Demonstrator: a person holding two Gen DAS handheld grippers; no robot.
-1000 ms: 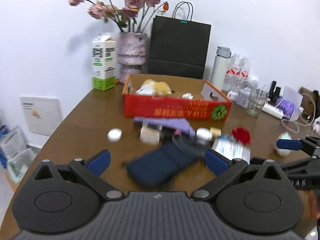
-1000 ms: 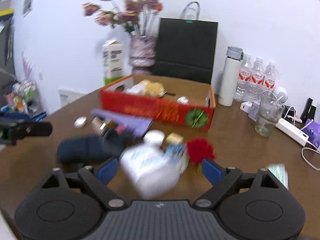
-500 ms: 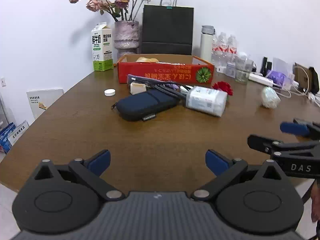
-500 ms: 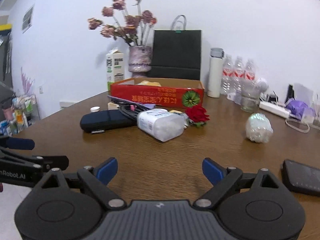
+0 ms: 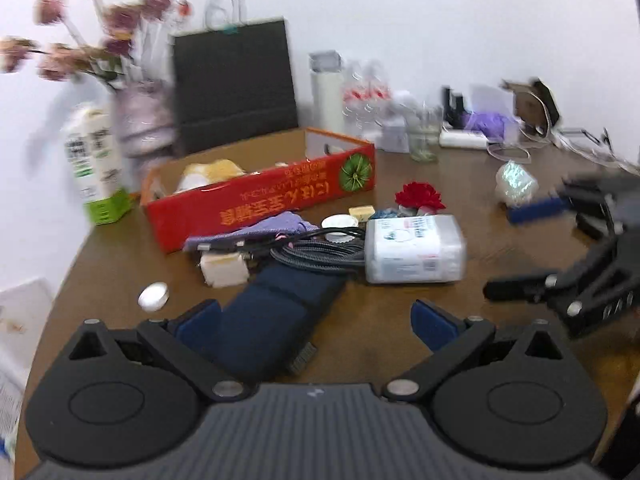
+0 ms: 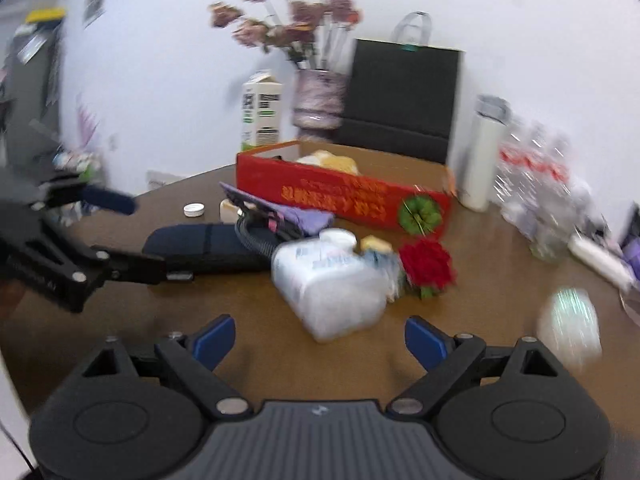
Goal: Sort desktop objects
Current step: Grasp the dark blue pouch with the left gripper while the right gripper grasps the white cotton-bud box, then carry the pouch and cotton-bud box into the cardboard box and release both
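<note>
Brown table [image 5: 500, 248] carried a red box [image 5: 260, 204] holding yellowish items, too blurred to identify. Just before the box lay a navy pouch [image 5: 272, 312], cables [image 5: 316, 250] and a white pack [image 5: 414, 248]. Left gripper [image 5: 316, 320] and right gripper [image 6: 318, 338] both had fingers apart, empty.

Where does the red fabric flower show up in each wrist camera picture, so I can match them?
Left wrist: red flower, right of centre, upper half, beyond the clear plastic pack.
Right wrist: red flower, right of centre, beside that pack.
Shared landmark: the red box's green rosette, just behind the flower.
</note>
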